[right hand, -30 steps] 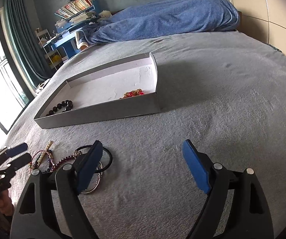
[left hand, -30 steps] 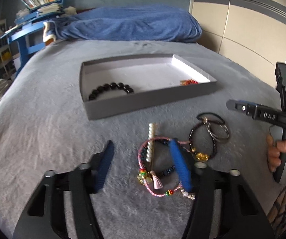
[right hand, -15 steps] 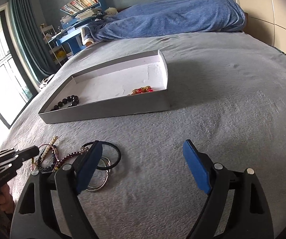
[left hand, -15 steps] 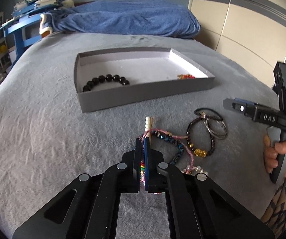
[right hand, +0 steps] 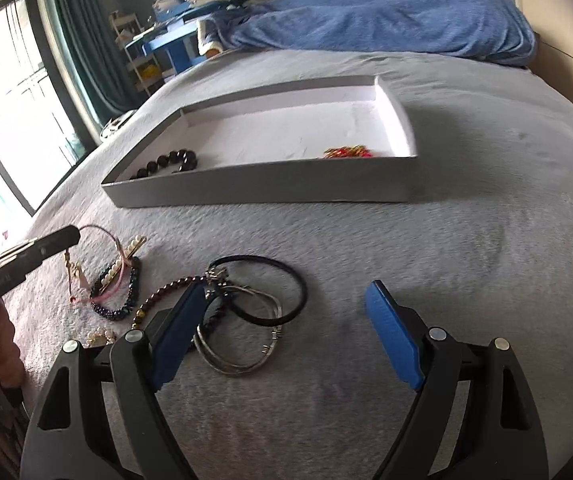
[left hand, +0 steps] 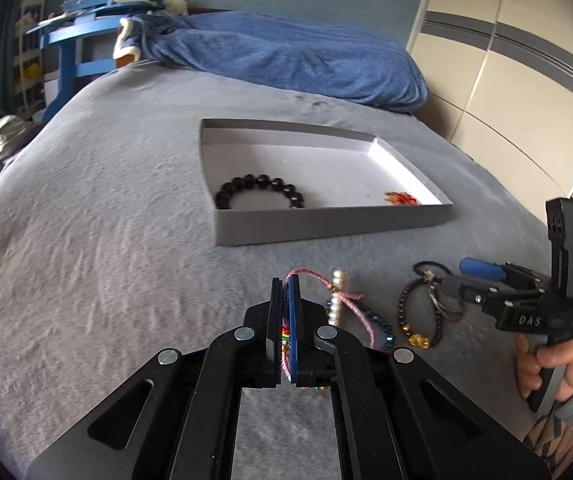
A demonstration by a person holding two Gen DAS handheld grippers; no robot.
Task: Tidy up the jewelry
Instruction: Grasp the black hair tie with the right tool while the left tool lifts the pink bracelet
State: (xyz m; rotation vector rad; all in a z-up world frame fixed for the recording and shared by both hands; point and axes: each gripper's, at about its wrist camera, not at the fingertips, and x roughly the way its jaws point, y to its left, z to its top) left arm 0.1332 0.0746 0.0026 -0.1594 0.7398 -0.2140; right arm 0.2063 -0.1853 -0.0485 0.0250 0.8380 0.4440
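one grey bed cover (left hand: 86, 240) carries your shallow grey box (left hand: 326, 224); inside it lie a black bead bracelet (left hand: 260, 190) and a red-gold piece (left hand: 400, 199). your left gripper (left hand: 282, 300) is clenched on the pink cord bracelet (left hand: 318, 280), near the box. your right gripper (right hand: 282, 320) hangs released over the black hair tie (right hand: 270, 288).

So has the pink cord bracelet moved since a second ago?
Yes. The pink cord bracelet, clamped in the left gripper, now rises off the bedspread toward the gray tray, leaving the pearl clip behind.
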